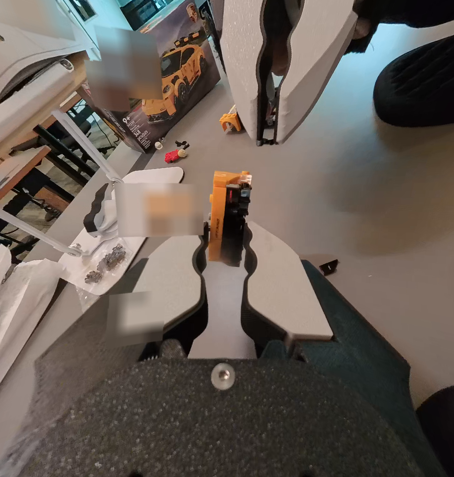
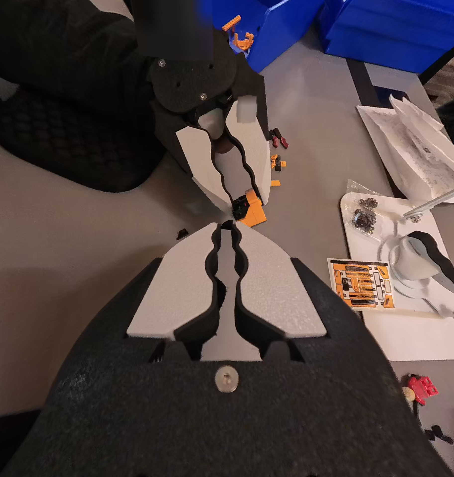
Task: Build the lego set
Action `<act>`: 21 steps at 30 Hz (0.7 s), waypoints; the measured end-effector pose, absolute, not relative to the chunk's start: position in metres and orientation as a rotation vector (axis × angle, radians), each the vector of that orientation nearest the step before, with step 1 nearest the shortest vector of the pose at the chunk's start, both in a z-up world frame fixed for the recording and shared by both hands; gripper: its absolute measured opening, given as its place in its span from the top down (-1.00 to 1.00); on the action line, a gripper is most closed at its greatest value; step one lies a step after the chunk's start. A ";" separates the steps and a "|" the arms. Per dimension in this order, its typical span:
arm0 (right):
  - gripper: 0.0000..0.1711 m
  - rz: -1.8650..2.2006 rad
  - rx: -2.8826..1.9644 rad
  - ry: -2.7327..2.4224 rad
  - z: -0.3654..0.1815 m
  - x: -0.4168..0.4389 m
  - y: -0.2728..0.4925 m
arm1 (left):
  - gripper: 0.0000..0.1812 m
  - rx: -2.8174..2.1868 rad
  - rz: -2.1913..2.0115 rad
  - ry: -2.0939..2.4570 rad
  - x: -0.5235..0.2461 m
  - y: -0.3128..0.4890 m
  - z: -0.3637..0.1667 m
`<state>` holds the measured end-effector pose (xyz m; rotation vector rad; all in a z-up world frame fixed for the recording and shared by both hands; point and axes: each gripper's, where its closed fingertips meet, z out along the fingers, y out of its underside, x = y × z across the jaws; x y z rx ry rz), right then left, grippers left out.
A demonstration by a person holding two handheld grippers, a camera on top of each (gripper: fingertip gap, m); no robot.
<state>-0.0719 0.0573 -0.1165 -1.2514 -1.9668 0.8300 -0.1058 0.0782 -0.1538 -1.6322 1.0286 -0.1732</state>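
Note:
My left gripper [image 1: 225,232] is shut on an orange and black lego assembly [image 1: 220,214], held on edge just above the grey table [image 1: 349,206]. The right wrist view shows this gripper [image 2: 246,204] from the front with the assembly [image 2: 254,214] sticking out of its tips. My right gripper [image 2: 227,227] faces it a short way off. Its jaws are nearly closed on a small black piece [image 2: 227,224]. The left wrist view shows the right gripper [image 1: 265,141] pointing down at the table, beyond the assembly.
The lego box [image 1: 174,85], a red minifigure part [image 1: 173,156] and an orange arch piece [image 1: 229,124] lie beyond. A loose black piece [image 2: 182,233], loose bricks [image 2: 277,162], a sticker sheet [image 2: 361,284], a white board [image 2: 401,335] with bagged parts [image 2: 365,216] and blue bins [image 2: 375,31] surround the grippers. The grippers' ends are close to 6 centimeters from one another.

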 end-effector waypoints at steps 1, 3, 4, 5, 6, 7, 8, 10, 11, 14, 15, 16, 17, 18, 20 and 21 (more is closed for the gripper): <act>0.91 0.840 -1.250 -1.963 -0.116 -0.072 0.057 | 0.72 -1.635 -0.180 1.027 -0.105 0.078 -0.154; 0.91 0.848 -1.253 -1.953 -0.116 -0.073 0.058 | 0.72 -1.642 -0.203 1.025 -0.103 0.078 -0.156; 0.91 0.851 -1.253 -1.950 -0.116 -0.074 0.059 | 0.72 -1.645 -0.214 1.024 -0.103 0.077 -0.156; 0.91 0.860 -1.252 -1.947 -0.116 -0.074 0.059 | 0.72 -1.648 -0.224 1.023 -0.102 0.077 -0.157; 0.91 0.868 -1.252 -1.948 -0.116 -0.074 0.059 | 0.72 -1.650 -0.235 1.020 -0.101 0.077 -0.157; 0.91 0.871 -1.252 -1.952 -0.117 -0.074 0.059 | 0.72 -1.651 -0.244 1.018 -0.101 0.076 -0.157; 0.91 0.870 -1.250 -1.956 -0.118 -0.075 0.059 | 0.72 -1.653 -0.253 1.015 -0.101 0.076 -0.157; 0.91 0.876 -1.250 -1.963 -0.120 -0.075 0.059 | 0.72 -1.656 -0.268 1.009 -0.101 0.076 -0.157; 0.91 0.876 -1.252 -1.964 -0.121 -0.076 0.060 | 0.72 -1.657 -0.271 1.010 -0.101 0.076 -0.157; 0.91 0.885 -1.252 -1.967 -0.124 -0.079 0.060 | 0.72 -1.662 -0.279 1.014 -0.100 0.075 -0.159; 0.91 0.888 -1.253 -1.968 -0.125 -0.080 0.060 | 0.72 -1.665 -0.280 1.015 -0.100 0.076 -0.159; 0.91 0.889 -1.252 -1.969 -0.126 -0.080 0.059 | 0.72 -1.667 -0.282 1.014 -0.100 0.076 -0.159; 0.91 0.888 -1.252 -1.970 -0.127 -0.081 0.059 | 0.72 -1.669 -0.286 1.013 -0.100 0.076 -0.160; 0.91 0.885 -1.252 -1.971 -0.128 -0.081 0.059 | 0.72 -1.672 -0.293 1.014 -0.100 0.075 -0.160; 0.91 0.885 -1.252 -1.969 -0.128 -0.081 0.059 | 0.72 -1.674 -0.300 1.014 -0.100 0.075 -0.160; 0.91 0.884 -1.250 -1.971 -0.129 -0.082 0.059 | 0.72 -1.674 -0.303 1.015 -0.099 0.075 -0.160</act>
